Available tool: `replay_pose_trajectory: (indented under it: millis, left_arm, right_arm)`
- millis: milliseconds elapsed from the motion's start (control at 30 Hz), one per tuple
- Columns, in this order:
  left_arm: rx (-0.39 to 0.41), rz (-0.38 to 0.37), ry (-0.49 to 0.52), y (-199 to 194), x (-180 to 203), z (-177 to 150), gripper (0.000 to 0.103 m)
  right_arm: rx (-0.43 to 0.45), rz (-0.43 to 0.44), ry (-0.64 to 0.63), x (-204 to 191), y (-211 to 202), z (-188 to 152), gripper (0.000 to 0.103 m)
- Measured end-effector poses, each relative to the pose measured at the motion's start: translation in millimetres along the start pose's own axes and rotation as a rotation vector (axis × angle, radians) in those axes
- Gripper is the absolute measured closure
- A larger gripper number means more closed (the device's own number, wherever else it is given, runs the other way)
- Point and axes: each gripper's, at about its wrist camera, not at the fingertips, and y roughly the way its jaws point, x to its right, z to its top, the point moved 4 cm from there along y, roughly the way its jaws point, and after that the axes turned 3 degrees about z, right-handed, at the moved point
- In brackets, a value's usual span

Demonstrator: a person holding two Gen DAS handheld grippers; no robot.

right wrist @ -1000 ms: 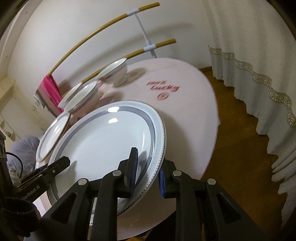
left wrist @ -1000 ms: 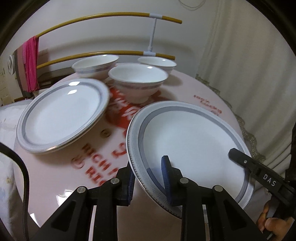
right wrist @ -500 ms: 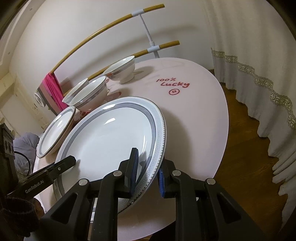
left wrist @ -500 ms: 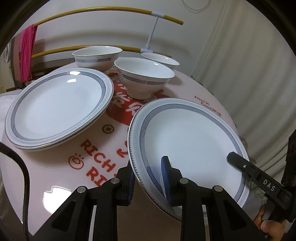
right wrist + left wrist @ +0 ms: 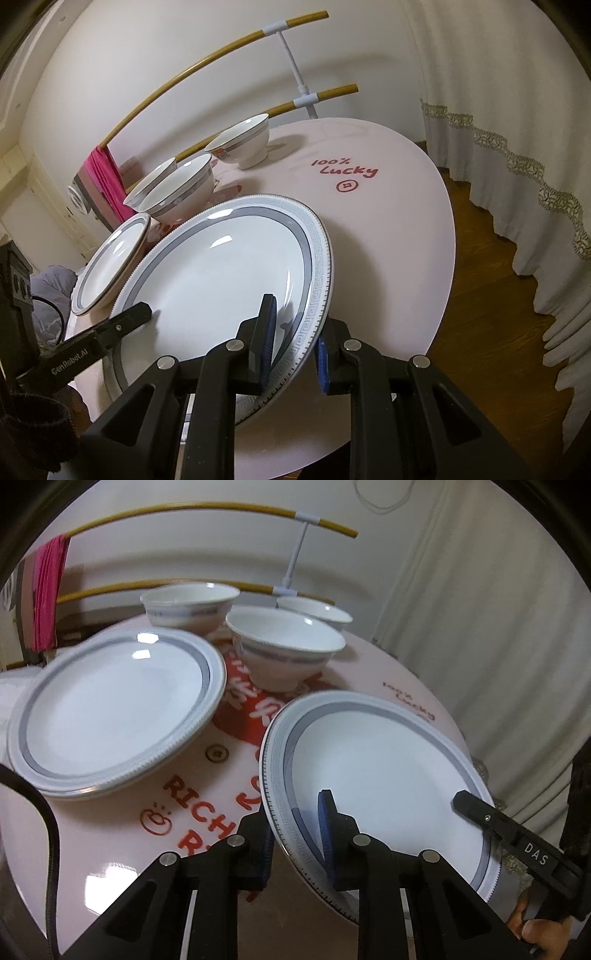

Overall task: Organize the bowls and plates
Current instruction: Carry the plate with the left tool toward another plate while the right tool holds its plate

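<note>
Two grippers: left gripper [image 5: 295, 834] and right gripper [image 5: 293, 345] each clamped on opposite edges of one plate, blue-padded fingers pinching the rim.
Held plate [image 5: 221, 280]: white, glossy, wide grey band inside a pale Greek-key border and beaded edge; raised and tilted above the near edge of the table.
Second plate [image 5: 110, 709]: same pattern, resting on the table to the left, apart from the held one.
Bowls: three footed white bowls with grey bands; nearest bowl [image 5: 284, 650] just behind the plates, the other two farther back.
Table [image 5: 388, 229]: round, pink, printed in red with "100% Lucky".
Backdrop: white curtain [image 5: 517, 110] at right.
</note>
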Motion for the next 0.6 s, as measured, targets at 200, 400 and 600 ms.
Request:
replay_pose_trajectory:
  millis: [200, 400, 600]
  left_arm:
    - [0.023, -0.022, 0.002, -16, -2, 0, 0.085]
    - [0.075, -0.032, 0.006, -41, -9, 3, 0.085]
    - [0.129, -0.006, -0.036, -66, -37, 4, 0.084]
  right_arm:
    - [-0.011, 0.005, 0.007, -5, -4, -1, 0.083]
    - [0.000, 0.023, 0.003, -18, -16, 0, 0.083]
    - [0.007, 0.047, -0.030, -47, -19, 4, 0.083]
